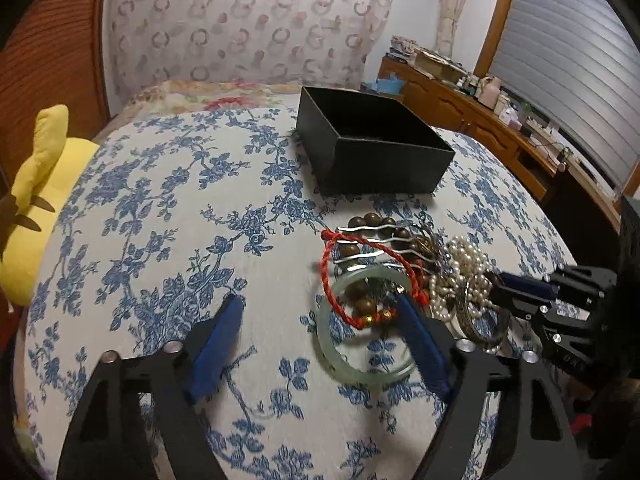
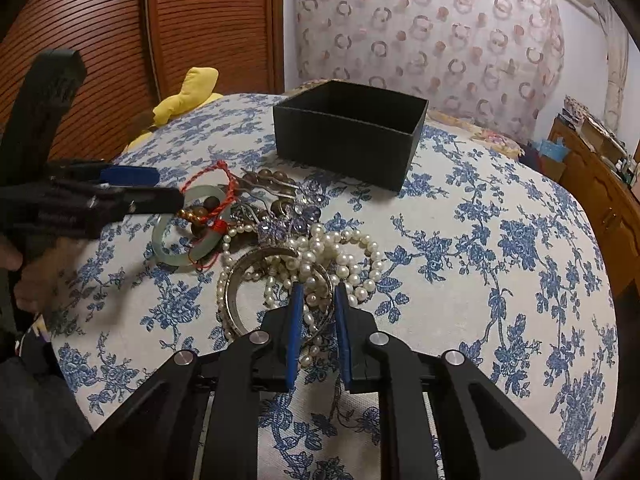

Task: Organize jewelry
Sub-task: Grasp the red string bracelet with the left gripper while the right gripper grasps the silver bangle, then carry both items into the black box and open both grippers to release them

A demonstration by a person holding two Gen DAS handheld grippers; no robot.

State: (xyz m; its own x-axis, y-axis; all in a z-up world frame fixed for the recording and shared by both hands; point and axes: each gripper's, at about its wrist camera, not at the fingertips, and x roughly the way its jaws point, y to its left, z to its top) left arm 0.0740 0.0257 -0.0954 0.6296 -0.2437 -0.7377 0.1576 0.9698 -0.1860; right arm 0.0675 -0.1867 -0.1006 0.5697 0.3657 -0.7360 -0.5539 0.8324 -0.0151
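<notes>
Both wrist views. A black box [image 1: 372,148], open at the top and its inside too dark to read, stands on a tabletop [image 1: 160,208] covered with a white cloth printed with blue flowers. It serves as the landmark. The jewelry lies in one heap on the cloth, on the near side of the black box and apart from it.

Nearest the black box in the heap are dark brown wooden beads [image 1: 374,222] crossed by wavy silver hairpins [image 1: 372,230]. Nearer the camera than these lies a twisted red cord bracelet [image 1: 332,276], overlapping a pale green jade bangle [image 1: 362,330]. To the right of the bangle, as the left wrist view shows it, sit tangled pearl strands [image 2: 340,252], a silver bangle [image 2: 236,292] and some purple crystal pieces [image 2: 288,220].

The left tongs [image 1: 320,326] are wide open. One blue pad sits over the bare cloth and the other over the near right part of the jade bangle; whether it touches cannot be told.

The right tongs [image 2: 318,292] are nearly closed, gripping the pearl strands and the rim of the silver bangle at the near edge of the heap.

A yellow plush toy [image 1: 40,184] lies at the tabletop's left edge, well apart from the black box.
</notes>
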